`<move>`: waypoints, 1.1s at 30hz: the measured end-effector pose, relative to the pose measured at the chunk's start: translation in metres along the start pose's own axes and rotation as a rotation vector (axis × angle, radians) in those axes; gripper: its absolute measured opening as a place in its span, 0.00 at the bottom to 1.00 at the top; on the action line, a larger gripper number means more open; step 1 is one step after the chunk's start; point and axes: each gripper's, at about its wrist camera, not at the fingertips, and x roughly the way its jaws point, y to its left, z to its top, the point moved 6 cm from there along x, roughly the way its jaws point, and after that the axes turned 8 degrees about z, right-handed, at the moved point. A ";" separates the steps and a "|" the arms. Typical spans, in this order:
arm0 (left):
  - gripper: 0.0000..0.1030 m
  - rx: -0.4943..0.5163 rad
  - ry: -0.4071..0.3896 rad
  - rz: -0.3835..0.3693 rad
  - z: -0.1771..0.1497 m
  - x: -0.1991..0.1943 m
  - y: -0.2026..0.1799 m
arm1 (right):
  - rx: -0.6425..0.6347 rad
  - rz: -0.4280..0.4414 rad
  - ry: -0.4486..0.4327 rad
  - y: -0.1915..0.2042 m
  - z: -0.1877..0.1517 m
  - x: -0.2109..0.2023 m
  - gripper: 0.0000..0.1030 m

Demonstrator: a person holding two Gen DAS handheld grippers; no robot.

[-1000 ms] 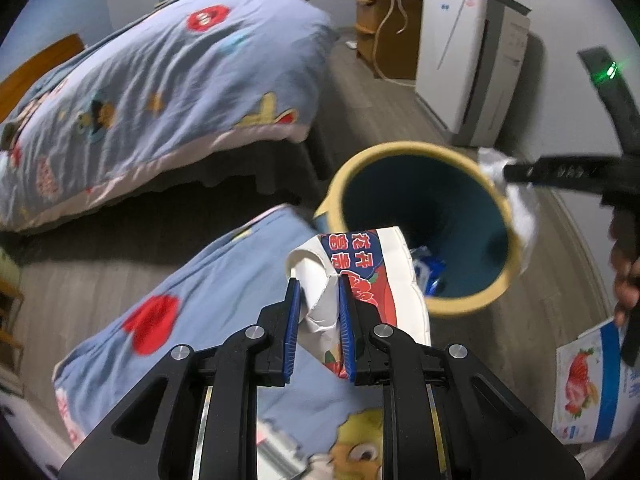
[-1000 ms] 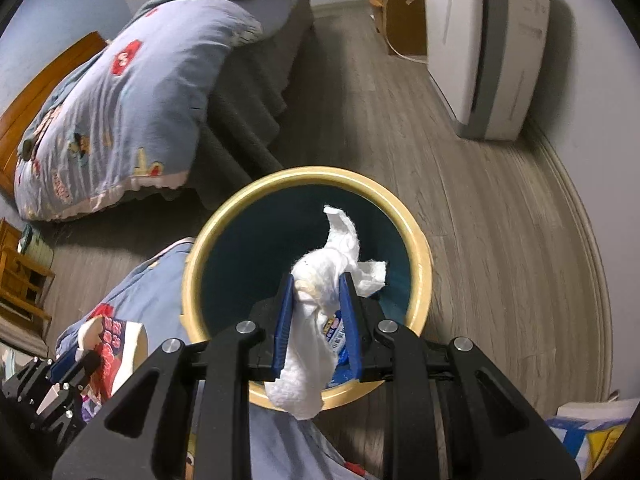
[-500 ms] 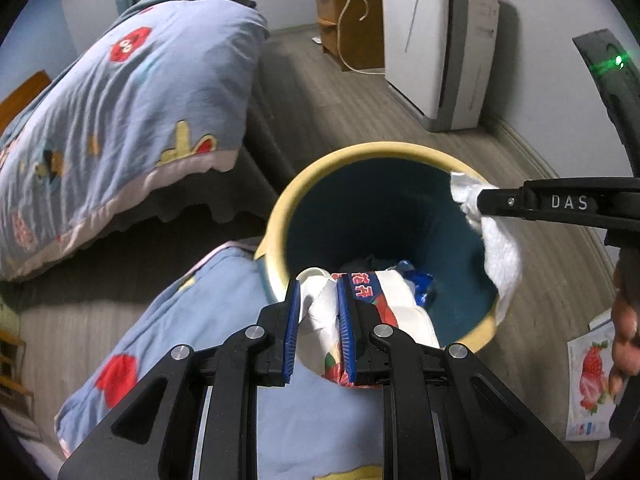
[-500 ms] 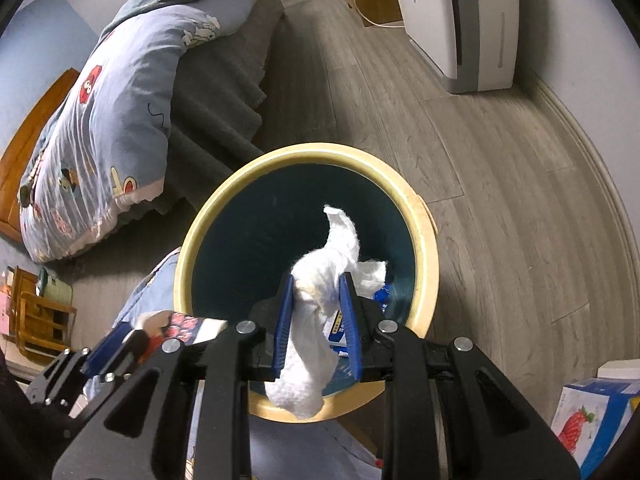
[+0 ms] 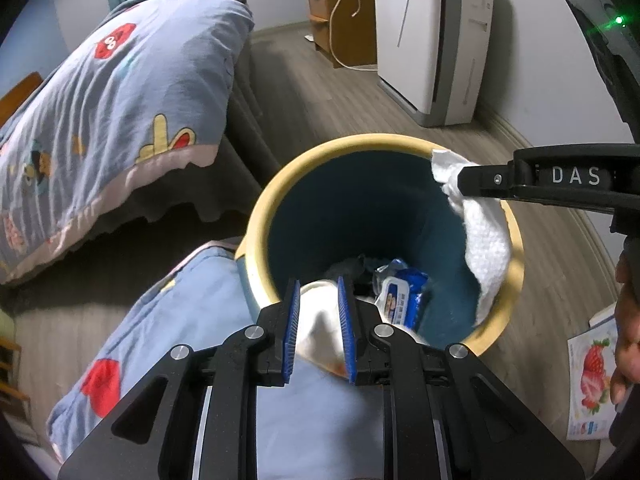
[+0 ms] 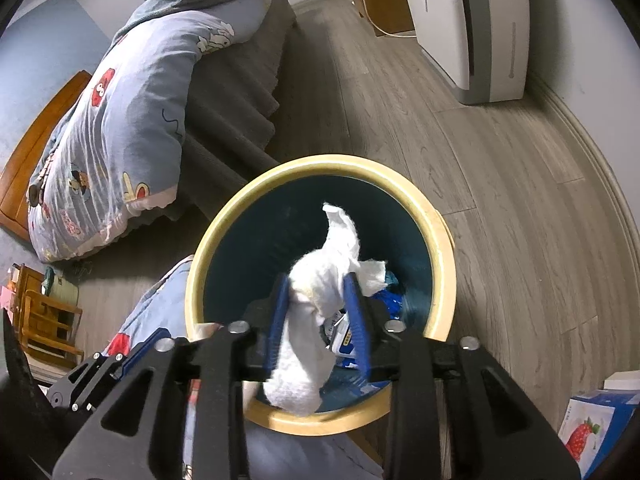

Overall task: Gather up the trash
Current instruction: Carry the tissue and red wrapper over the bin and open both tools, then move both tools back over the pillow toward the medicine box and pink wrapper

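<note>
Right gripper point(image 6: 316, 312) clamps the white tissue point(image 6: 308, 320) over the bin point(image 6: 444, 280); only the left view shows left gripper point(image 5: 318, 320) pinching a wrapper point(image 5: 320, 324).

Right gripper point(image 6: 316, 320) is pinched tight on a crumpled white tissue point(image 6: 320, 292), one end sticking up past the blue-padded fingers point(image 6: 354, 320), the other drooping below them. It hangs right over the mouth of the round trash bin point(image 6: 438, 224), yellow rim, dark teal inside, with a blue-and-white wrapper point(image 6: 344, 340) lying at the bottom. Lower left, the left gripper point(image 6: 132, 354) pokes in near the bin's rim. The bin stands on the wooden floor point(image 6: 500, 184), beside a bed point(image 6: 132, 120) under a blue cartoon-print quilt. A white appliance point(image 6: 476, 28) stands by the wall, and a strawberry-print box point(image 6: 588, 436) sits bottom right.
</note>
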 end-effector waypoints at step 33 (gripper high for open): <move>0.92 -0.236 -0.050 0.246 -0.124 -0.174 0.198 | -0.167 0.003 -0.040 0.114 -0.028 -0.049 0.94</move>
